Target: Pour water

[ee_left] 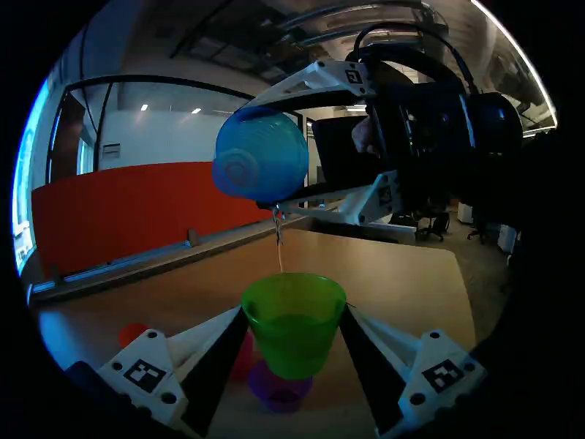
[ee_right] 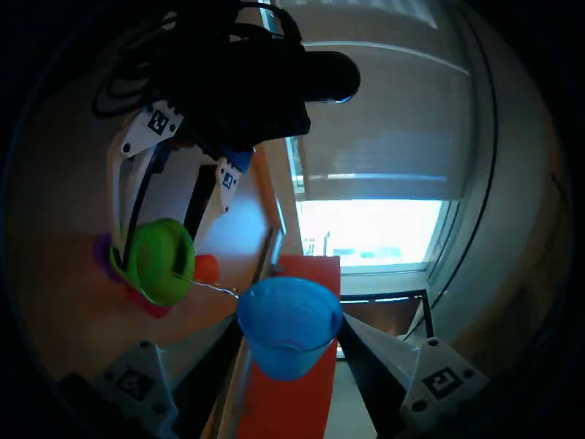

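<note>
Left tool (ee_left: 294,316) pinches a translucent green cup (ee_left: 294,333) from both sides; the cup is upright with some water inside, held over the wooden counter (ee_left: 409,278). Right tool (ee_right: 290,322) grips a translucent blue cup (ee_right: 290,333) between both fingers, tipped rim-down just above the green cup. Thin water stream (ee_left: 278,245) runs from blue rim into green cup. Purple cup (ee_left: 278,386), pink cup (ee_left: 245,358) and orange cup (ee_left: 131,333) sit on the counter below.
</note>
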A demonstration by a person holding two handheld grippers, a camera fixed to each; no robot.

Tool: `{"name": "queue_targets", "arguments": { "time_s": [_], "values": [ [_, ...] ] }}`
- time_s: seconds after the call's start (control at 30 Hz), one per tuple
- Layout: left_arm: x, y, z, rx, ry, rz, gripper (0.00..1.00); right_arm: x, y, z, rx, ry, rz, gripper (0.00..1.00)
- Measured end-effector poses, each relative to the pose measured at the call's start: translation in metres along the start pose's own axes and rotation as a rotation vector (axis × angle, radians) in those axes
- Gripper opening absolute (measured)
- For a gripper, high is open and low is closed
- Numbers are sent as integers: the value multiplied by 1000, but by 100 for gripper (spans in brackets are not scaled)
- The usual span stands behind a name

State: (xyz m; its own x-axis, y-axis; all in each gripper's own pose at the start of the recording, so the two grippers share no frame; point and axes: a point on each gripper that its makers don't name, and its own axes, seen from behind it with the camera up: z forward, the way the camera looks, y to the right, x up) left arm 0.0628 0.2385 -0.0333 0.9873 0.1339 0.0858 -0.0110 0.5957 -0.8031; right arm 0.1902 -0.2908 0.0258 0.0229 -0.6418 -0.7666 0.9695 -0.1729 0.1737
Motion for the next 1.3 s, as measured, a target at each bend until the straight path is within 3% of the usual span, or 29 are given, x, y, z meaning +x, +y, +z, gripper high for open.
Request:
{"name": "queue_targets", "arguments": {
  "time_s": [1.3],
  "values": [
    [-1,-1,0,4,-3,-1,85,7,2,-3,-7,-3,-71,91]
  ]
}}
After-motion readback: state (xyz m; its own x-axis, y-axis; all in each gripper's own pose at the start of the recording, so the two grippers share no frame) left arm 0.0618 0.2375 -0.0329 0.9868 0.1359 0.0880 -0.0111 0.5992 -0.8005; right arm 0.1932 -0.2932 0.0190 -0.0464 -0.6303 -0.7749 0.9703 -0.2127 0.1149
